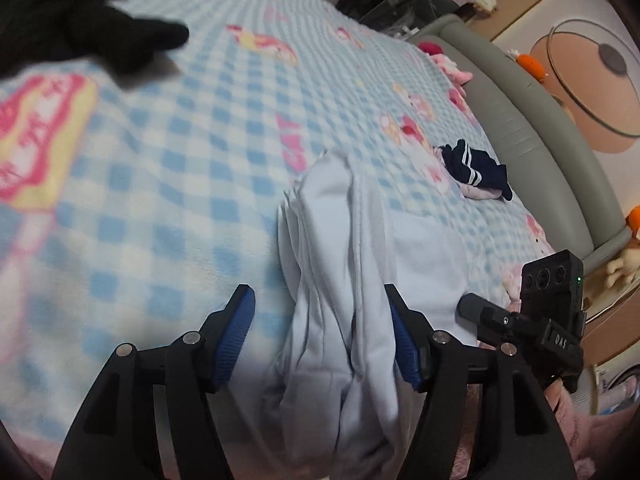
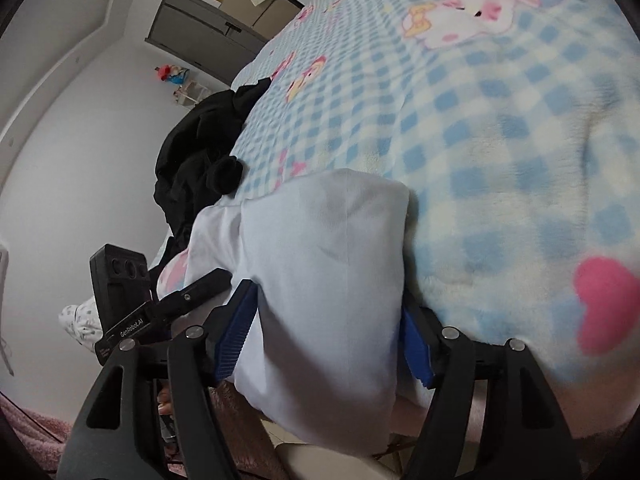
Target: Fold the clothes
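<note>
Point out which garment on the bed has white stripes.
The small navy garment near the grey bed edge: it carries paired white stripes. The black clothes and the pale blue garment are plain.

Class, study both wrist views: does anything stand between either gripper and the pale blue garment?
Nothing visible does. The pale blue garment already lies between the left gripper's open blue pads, and likewise within the right gripper. The black clothes and the navy striped item lie apart on the checked blanket.

a home bedroom: a bed (image 1: 532,152) under a blue checked cartoon blanket (image 1: 192,168), plush toys (image 1: 532,65) by its padded frame, a grey cabinet (image 2: 200,28) against white walls.
</note>
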`<action>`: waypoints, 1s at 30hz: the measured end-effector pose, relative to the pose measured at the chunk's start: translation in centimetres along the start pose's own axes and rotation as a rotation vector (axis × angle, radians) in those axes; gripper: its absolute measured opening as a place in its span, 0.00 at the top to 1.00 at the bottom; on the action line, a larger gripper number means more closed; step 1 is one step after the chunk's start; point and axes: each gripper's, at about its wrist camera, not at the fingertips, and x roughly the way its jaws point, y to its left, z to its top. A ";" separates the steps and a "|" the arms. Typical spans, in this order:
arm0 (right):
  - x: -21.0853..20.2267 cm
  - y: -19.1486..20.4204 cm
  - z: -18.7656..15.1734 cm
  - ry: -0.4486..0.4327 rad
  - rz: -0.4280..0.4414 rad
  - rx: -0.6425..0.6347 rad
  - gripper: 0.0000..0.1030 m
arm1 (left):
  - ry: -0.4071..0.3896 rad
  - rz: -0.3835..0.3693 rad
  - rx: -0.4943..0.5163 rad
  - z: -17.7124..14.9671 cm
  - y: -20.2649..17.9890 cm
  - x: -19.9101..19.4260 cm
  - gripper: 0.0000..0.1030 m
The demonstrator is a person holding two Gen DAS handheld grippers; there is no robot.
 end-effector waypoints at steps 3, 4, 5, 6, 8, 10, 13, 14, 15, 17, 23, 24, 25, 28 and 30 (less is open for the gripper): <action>0.9 0.3 -0.2 0.016 -0.046 -0.029 0.29 | 0.027 -0.025 0.040 0.0 -1.0 1.2 0.36; 1.2 0.4 -0.2 0.021 -0.062 -0.039 0.29 | 0.031 -0.015 0.055 -0.1 -1.3 1.5 0.36; 1.5 0.5 -0.3 0.026 -0.077 -0.048 0.29 | 0.028 0.003 0.065 -0.2 -1.6 1.8 0.36; 1.8 0.6 -0.3 0.032 -0.092 -0.058 0.29 | 0.022 0.013 0.071 -0.2 -1.7 1.8 0.40; 2.0 0.8 -0.4 0.038 -0.111 -0.066 0.35 | 0.009 0.011 0.077 -0.3 -1.9 1.5 0.53; 1.6 1.4 -0.4 0.043 -0.134 -0.073 0.40 | -0.002 0.016 0.084 -0.4 -2.4 0.9 0.62; 0.8 2.7 -0.5 0.053 -0.176 -0.085 0.47 | 0.003 0.039 0.078 -0.8 -3.1 0.4 0.67; 0.5 3.1 -0.6 0.055 -0.189 -0.089 0.49 | -0.001 0.045 0.079 -0.9 -3.5 0.1 0.68; -0.1 3.2 -0.5 0.049 -0.193 -0.095 0.50 | -0.009 0.054 0.082 -1.0 -3.9 -0.3 0.68; -1.2 3.5 -0.3 0.038 -0.200 -0.106 0.50 | -0.023 0.067 0.087 -1.2 -4.7 -0.9 0.68; -4.5 4.2 0.1 0.004 -0.223 -0.141 0.50 | -0.046 0.083 0.140 -0.9 -8.2 -2.0 0.68; -5.1 4.4 0.2 -0.001 -0.227 -0.147 0.50 | -0.047 0.078 0.155 -0.8 -9.0 -1.9 0.68; -5.6 4.5 0.3 -0.007 -0.231 -0.152 0.50 | -0.047 0.069 0.169 -0.6 -9.9 -1.8 0.68; -7.5 4.1 0.6 -0.034 -0.237 -0.142 0.50 | -0.037 0.053 0.226 -0.2 -12.7 -0.8 0.68; -8.9 2.6 0.6 -0.053 -0.233 -0.093 0.50 | -0.020 0.051 0.258 -0.1 -14.2 0.2 0.68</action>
